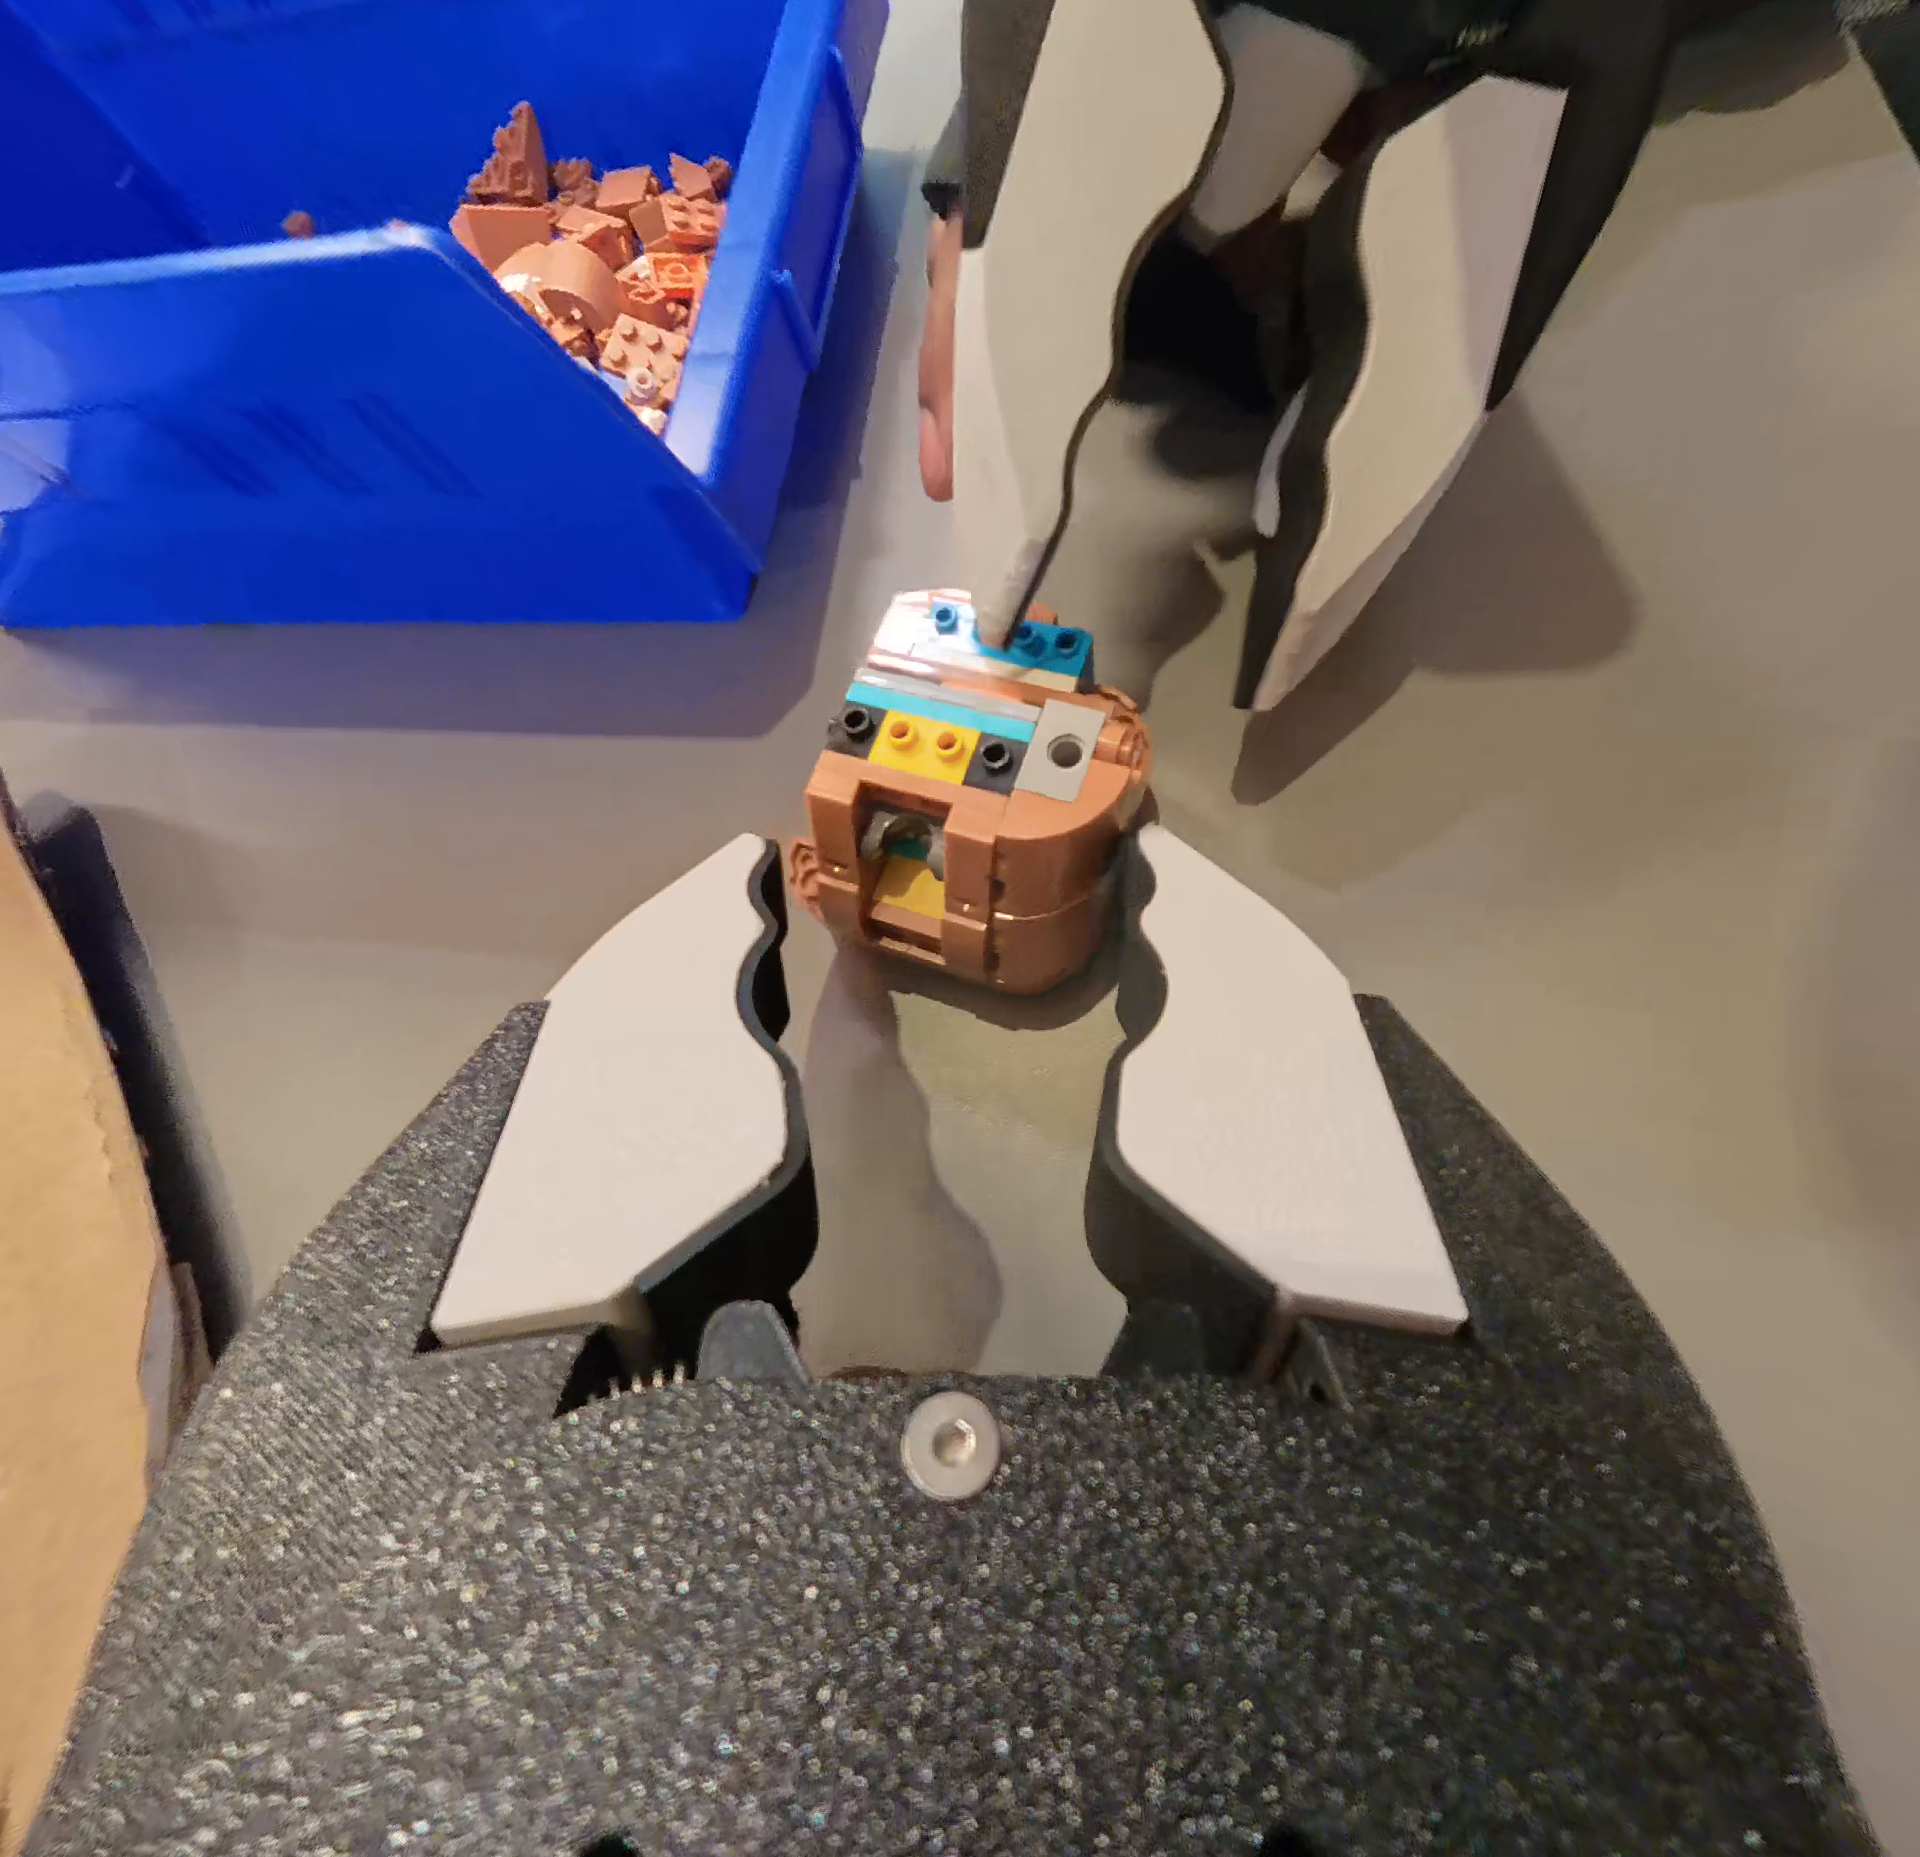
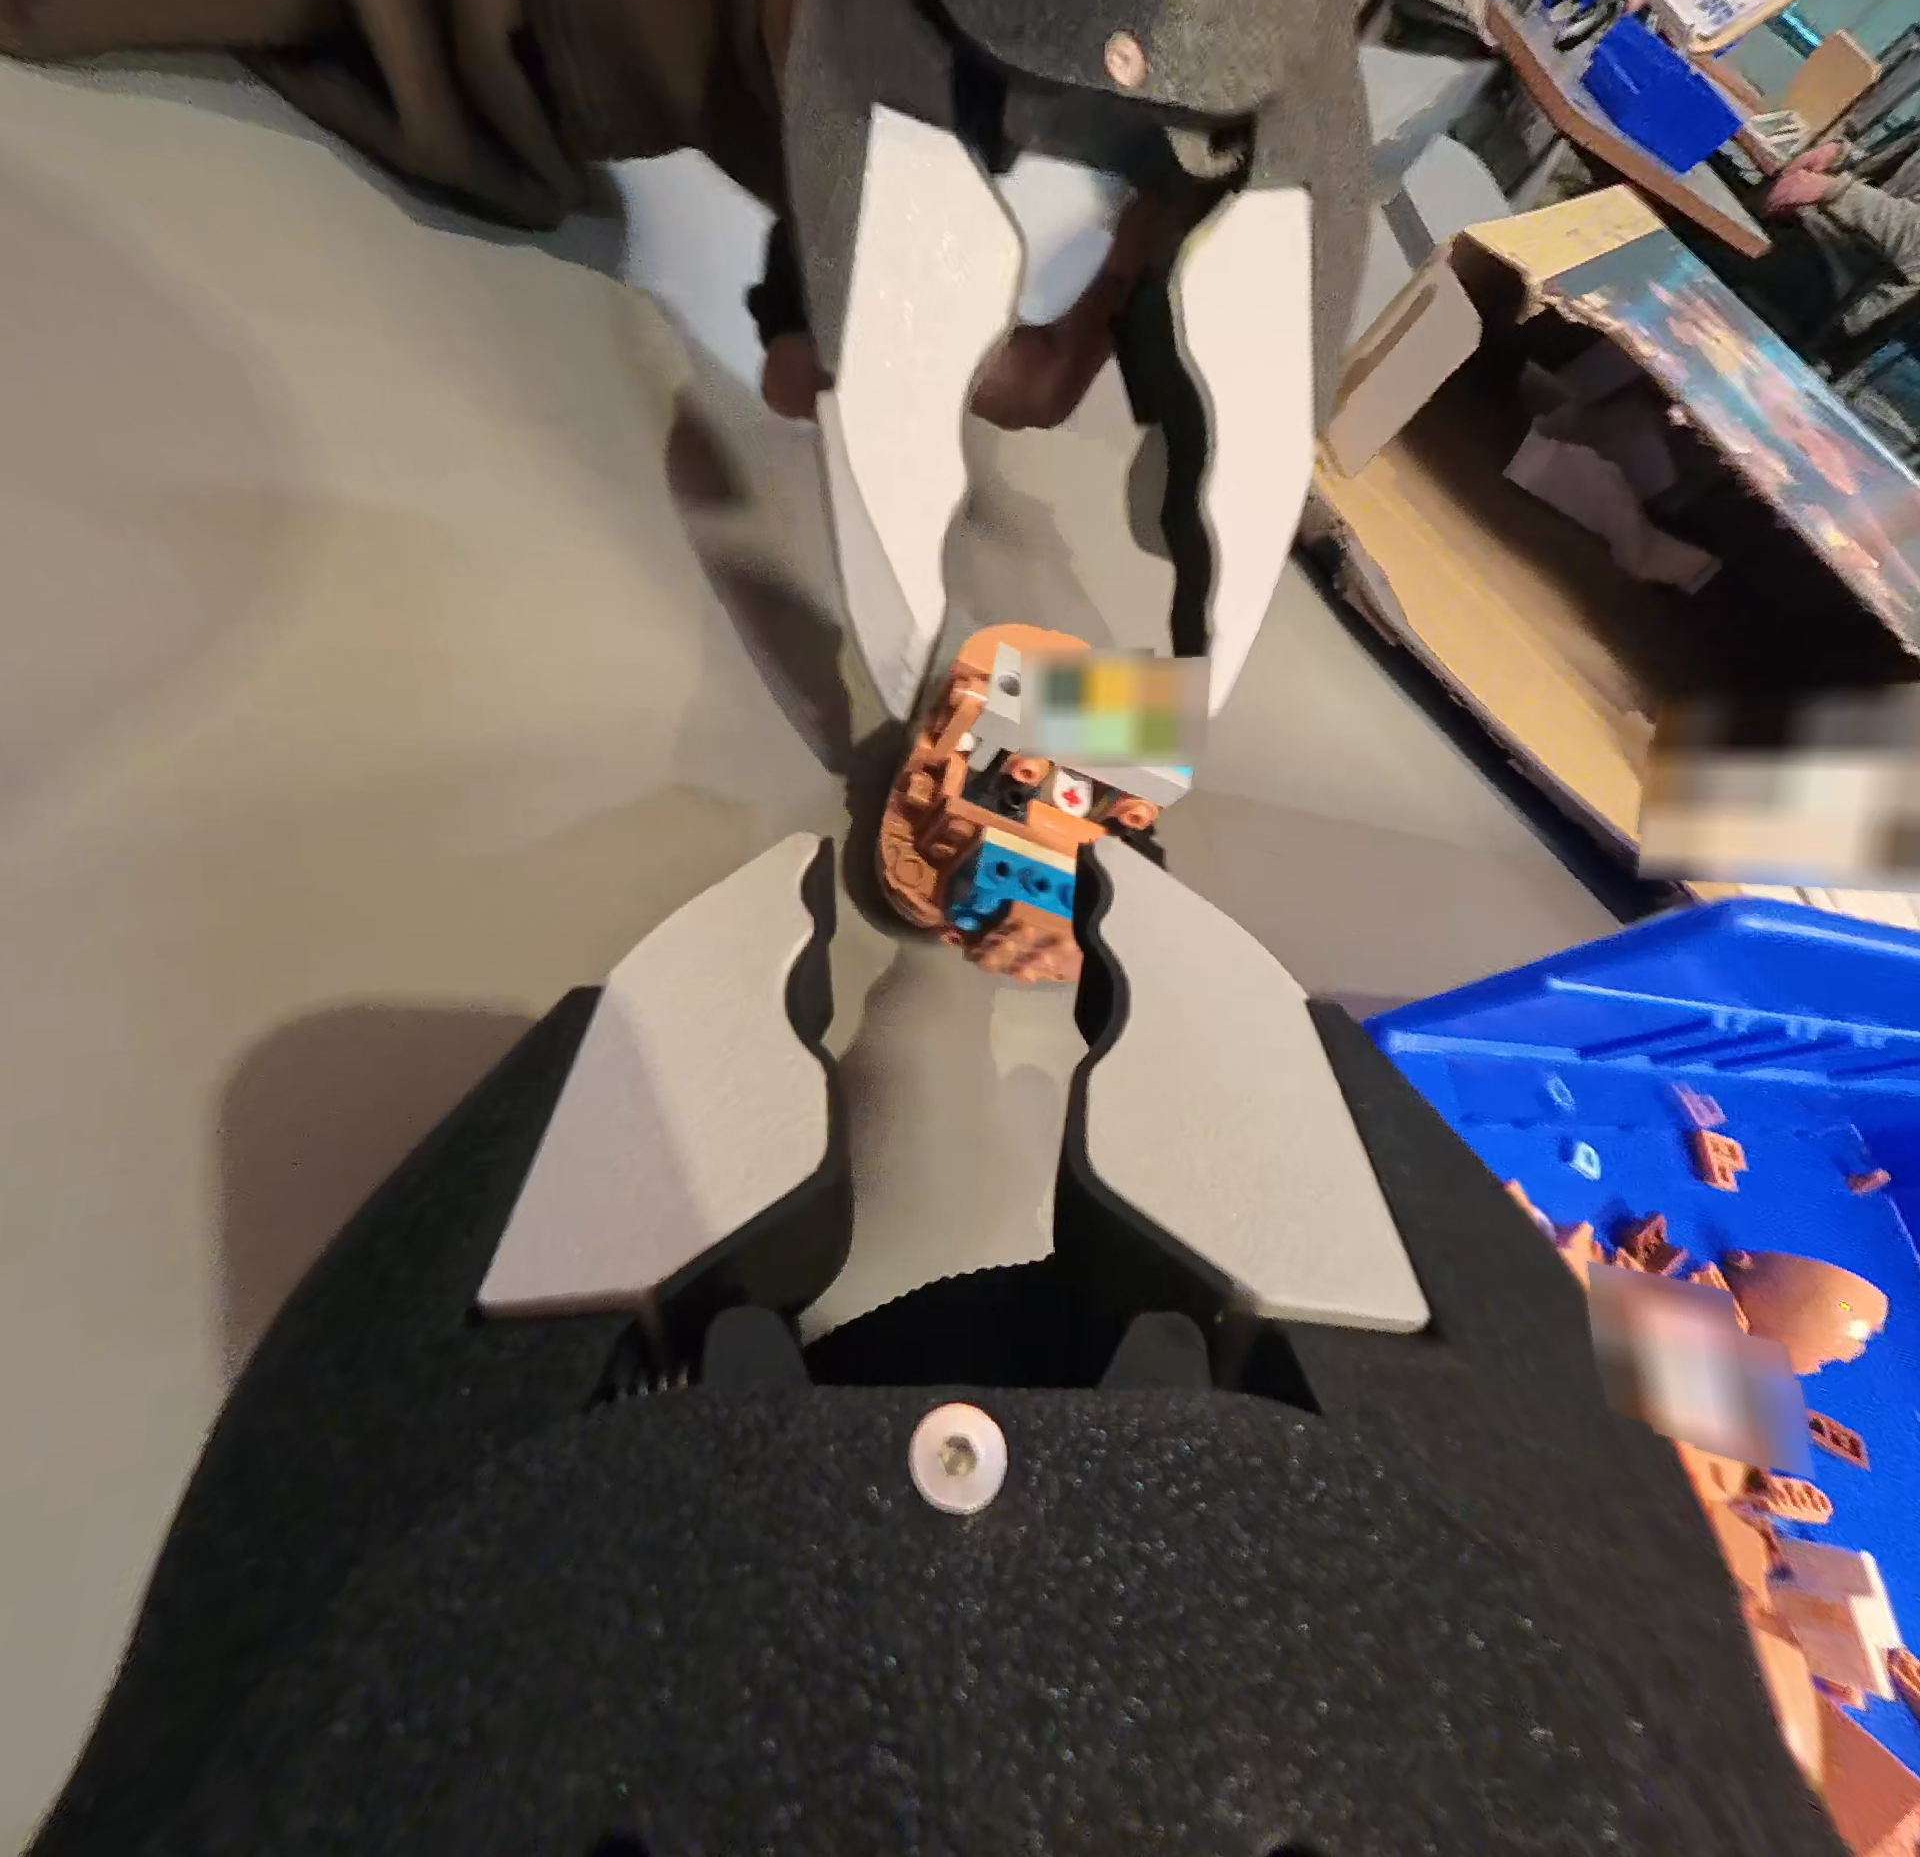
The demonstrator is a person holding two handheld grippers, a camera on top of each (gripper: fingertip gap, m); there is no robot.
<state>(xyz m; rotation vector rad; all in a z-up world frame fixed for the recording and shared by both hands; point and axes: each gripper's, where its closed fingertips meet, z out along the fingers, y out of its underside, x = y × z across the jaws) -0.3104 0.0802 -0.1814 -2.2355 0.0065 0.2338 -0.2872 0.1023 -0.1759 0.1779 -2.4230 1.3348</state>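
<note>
In the left wrist view, the left gripper [image 1: 951, 862] stood with its jaws wide apart, and a small brown brick model [image 1: 971, 820] sat on the grey table [image 1: 1558, 976] between its fingertips; whether either tip touched it could not be told. The right gripper [image 1: 1132, 644] came in from beyond the model, also spread wide, one finger tip [image 1: 1003, 618] pressed down on the blue studded bricks on the model's far top edge, the other finger off to the side over bare table. Ahead and left of the left gripper stood a blue bin [image 1: 416, 436] holding loose brown bricks [image 1: 613, 259].

In the right wrist view, the right gripper [image 2: 961, 872] gaped wide, gripping nothing, with the model [image 2: 997, 820] just past its fingertips. Here the model showed its tilted underside. The left gripper [image 2: 1060, 664] reached in opposite, jaws apart. Only this view showed an open cardboard box [image 2: 1507, 560] to the right beyond the model, and the bin [image 2: 1662, 1132] close at the right.
</note>
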